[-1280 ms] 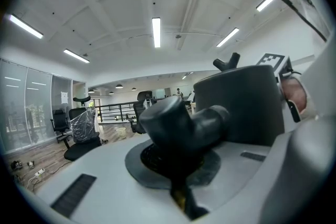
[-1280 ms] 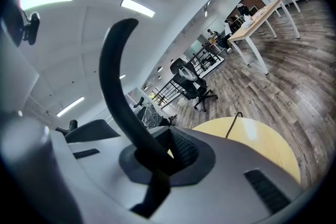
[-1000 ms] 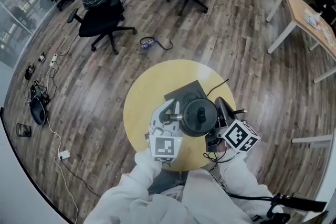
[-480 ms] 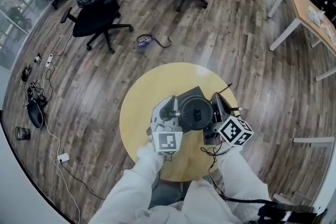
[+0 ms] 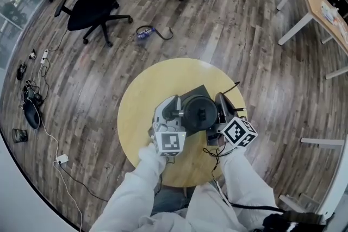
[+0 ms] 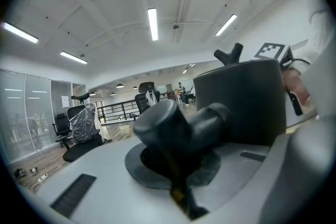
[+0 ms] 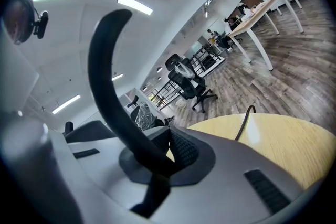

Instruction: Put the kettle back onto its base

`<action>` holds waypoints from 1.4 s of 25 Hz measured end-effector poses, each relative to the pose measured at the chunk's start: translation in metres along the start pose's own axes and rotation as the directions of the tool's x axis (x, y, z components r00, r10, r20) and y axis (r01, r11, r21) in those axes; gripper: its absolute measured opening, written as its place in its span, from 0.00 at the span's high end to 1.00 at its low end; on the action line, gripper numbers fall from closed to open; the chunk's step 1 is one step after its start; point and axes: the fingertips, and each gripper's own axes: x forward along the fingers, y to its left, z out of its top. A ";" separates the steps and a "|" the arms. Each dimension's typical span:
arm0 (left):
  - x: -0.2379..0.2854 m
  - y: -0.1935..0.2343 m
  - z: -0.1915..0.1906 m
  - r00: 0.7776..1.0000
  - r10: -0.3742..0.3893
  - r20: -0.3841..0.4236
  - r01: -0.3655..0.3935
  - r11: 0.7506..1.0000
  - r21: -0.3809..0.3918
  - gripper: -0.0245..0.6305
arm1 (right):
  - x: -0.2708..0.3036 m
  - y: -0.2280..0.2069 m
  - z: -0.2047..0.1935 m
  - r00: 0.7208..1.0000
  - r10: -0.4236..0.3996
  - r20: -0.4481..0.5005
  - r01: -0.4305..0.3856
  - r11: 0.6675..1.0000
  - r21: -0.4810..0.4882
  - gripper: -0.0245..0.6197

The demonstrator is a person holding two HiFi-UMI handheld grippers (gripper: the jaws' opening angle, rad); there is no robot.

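Seen from the head view, a round yellow wooden table (image 5: 138,117) stands on a grey-brown plank floor (image 5: 261,73). A black cylindrical kettle (image 5: 200,112) is held between the two grippers near the table's middle. It lies over a dark square base (image 5: 192,93), of which only the far corner shows past the lid. Whether kettle and base touch cannot be told from above. The left gripper (image 5: 175,114) meets the kettle's left side and the right gripper (image 5: 219,112) its right, each with its marker cube nearest the person's white sleeves (image 5: 141,187).

The left gripper view adds what the top-down picture hides. Its jaws are clamped tight on a thick rounded dark stub (image 6: 178,128) that juts from the kettle's wall. The kettle's body rises just behind, and the other gripper's marker cube peeps over the rim.

The right gripper view shows its jaws closed on the foot of the kettle's curved black handle (image 7: 107,81), which arcs up out of the pads. This view looks low across the tabletop, where a black cord (image 7: 242,124) curves up off the wood. From above, the same cord is only a thin line beyond the kettle. Black office chairs (image 5: 89,8) and a pale desk (image 5: 321,5) stand well apart on the floor.
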 end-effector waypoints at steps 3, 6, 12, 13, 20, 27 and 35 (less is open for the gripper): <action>0.002 0.000 -0.008 1.000 -0.003 -0.019 0.002 1.000 -0.024 0.97 | 0.004 -0.001 -0.003 1.000 -0.006 -0.008 0.006 1.000 -0.012 0.94; 0.004 0.002 -0.017 0.999 0.002 -0.032 -0.003 1.000 -0.023 0.97 | 0.008 -0.005 -0.008 1.000 -0.010 -0.011 0.009 1.000 -0.022 0.94; 0.004 0.004 -0.029 0.999 0.009 -0.036 -0.010 0.999 -0.034 0.97 | 0.011 -0.005 -0.014 1.000 -0.005 -0.006 0.005 0.999 -0.037 0.94; 0.004 0.006 -0.031 0.999 0.010 -0.036 -0.012 0.999 -0.039 0.97 | 0.012 -0.004 -0.014 1.000 -0.003 -0.002 0.003 0.999 -0.042 0.94; 0.006 0.013 -0.033 0.999 0.031 -0.012 -0.032 0.997 -0.070 0.97 | 0.018 0.001 -0.016 1.000 0.017 0.006 -0.017 0.998 -0.058 0.94; 0.009 0.007 -0.028 1.000 0.019 -0.017 -0.020 0.998 -0.056 0.97 | 0.016 -0.004 -0.011 0.999 0.033 0.023 -0.032 0.998 -0.045 0.94; 0.011 -0.002 -0.020 1.000 -0.007 -0.003 0.007 1.000 -0.025 0.97 | 0.009 -0.012 -0.007 0.998 0.033 0.053 -0.032 0.999 -0.033 0.94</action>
